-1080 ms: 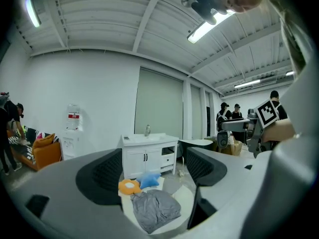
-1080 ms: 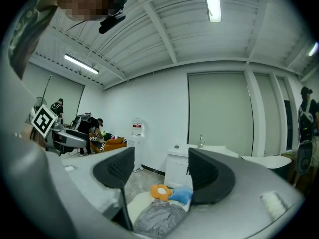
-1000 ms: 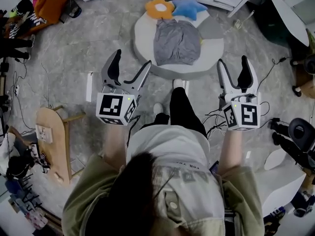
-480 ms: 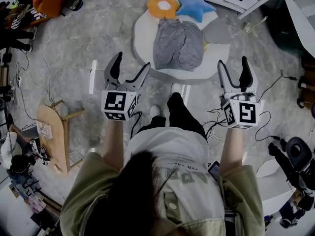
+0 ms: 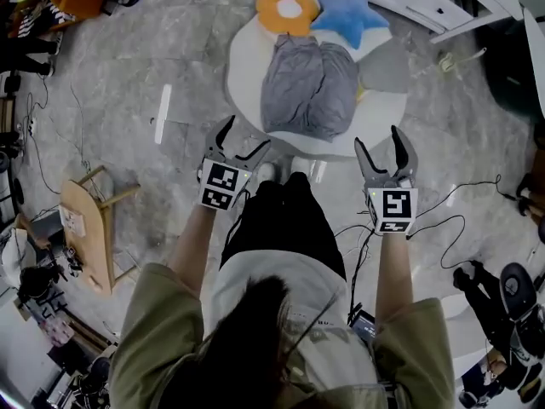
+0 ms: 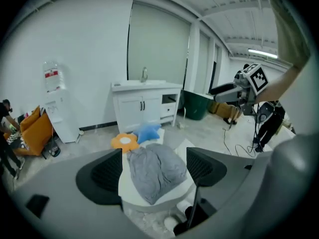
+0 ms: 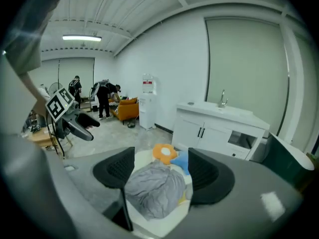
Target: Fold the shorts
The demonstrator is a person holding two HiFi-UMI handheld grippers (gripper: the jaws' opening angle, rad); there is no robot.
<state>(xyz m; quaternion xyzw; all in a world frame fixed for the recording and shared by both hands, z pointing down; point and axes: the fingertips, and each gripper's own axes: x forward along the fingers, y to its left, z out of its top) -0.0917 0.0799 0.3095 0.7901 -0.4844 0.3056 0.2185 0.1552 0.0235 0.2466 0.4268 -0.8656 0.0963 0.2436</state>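
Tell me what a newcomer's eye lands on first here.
Crumpled grey shorts lie in the middle of a low white platform, with an orange flower cushion and a blue star cushion at its far edge. Nearer the person, the left gripper and right gripper hang open and empty.

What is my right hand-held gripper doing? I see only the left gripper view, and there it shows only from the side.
Observer: The right hand-held gripper is open and empty, with its jaws pointing toward the grey shorts.
Operator: Is it nearer to the shorts than the left one?
Observer: No. In the head view the two are about level. It and the left hand-held gripper each sit just short of the near edge of the white round pad.
Operator: Is there something on the floor that I cannot see?
Observer: Yes, a wooden stool stands to the person's left, outside your view.
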